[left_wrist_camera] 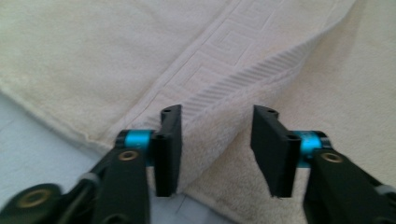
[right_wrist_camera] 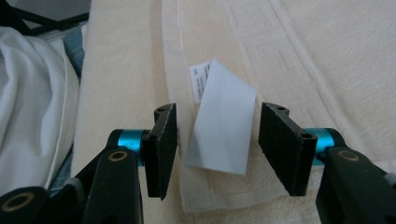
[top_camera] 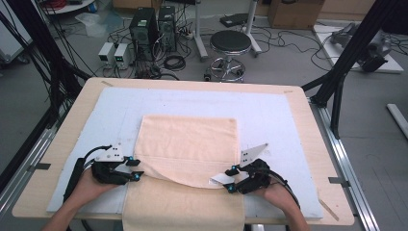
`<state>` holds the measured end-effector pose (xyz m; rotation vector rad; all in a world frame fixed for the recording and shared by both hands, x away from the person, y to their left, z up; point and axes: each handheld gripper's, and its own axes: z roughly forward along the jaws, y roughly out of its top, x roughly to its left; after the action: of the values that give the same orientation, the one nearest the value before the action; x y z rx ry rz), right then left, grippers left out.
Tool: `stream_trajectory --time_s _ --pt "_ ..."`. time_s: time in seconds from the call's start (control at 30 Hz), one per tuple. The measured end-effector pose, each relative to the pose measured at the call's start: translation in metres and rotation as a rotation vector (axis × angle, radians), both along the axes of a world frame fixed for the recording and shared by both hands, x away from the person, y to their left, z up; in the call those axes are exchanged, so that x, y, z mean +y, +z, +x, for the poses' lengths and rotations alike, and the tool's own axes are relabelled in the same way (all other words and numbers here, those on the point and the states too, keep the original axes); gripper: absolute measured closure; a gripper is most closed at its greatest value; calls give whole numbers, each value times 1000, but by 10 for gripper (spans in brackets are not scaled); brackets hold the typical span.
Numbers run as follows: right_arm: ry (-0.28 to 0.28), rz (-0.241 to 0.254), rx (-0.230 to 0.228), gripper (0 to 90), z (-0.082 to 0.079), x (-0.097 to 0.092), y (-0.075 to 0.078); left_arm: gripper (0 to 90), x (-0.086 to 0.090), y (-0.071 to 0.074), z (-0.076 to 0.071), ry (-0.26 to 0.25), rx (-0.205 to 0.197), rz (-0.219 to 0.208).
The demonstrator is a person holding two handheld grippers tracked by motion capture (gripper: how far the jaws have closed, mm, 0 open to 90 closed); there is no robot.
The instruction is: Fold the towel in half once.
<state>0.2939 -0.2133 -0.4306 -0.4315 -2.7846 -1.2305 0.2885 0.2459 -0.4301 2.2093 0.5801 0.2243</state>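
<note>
On the table, one folded towel, one label, two grippers, jaws apart.

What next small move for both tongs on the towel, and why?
Probably draw both back clear of the towel: the left tongs and right tongs stand open, gripping nothing, and the folded edge lies flat.

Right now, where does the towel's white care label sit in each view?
High view: white care label at the folded towel edge, by the right gripper.
Left gripper view: label not in it; towel's woven border band runs ahead.
Right gripper view: label between the open jaws.
Shared landmark: the border band.
</note>
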Motion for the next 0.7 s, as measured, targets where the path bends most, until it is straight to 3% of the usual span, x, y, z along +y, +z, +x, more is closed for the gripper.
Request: stream_trajectory --time_s 0.07,0.13,0.23,0.3,0.4,0.47,0.57,0.6,0.7 --pt "-3 -12 -26 486 -3 0 -3 474 1 -2 0 -1 -2 12" --pt "6 -22 -47 530 -7 1 -4 531 0 -3 0 5 -7 24" --pt "7 -36 -82 679 -8 2 -4 647 1 -1 3 12 -8 23" --pt "1 -16 -66 794 -6 -1 -3 726 2 0 5 27 1 21" --pt "3 -6 -60 869 -4 -3 -1 831 3 3 4 15 -17 -2" --pt "-3 -12 -65 868 -4 -3 -1 781 6 5 3 2 -11 -36" --pt "8 -14 -61 865 -5 -3 -1 519 9 8 3 18 0 -36" --pt "6 -16 -60 863 -5 -3 -1 471 10 9 3 22 3 -39" --pt "0 -13 -64 851 -5 -3 -1 419 13 10 4 35 7 -39"
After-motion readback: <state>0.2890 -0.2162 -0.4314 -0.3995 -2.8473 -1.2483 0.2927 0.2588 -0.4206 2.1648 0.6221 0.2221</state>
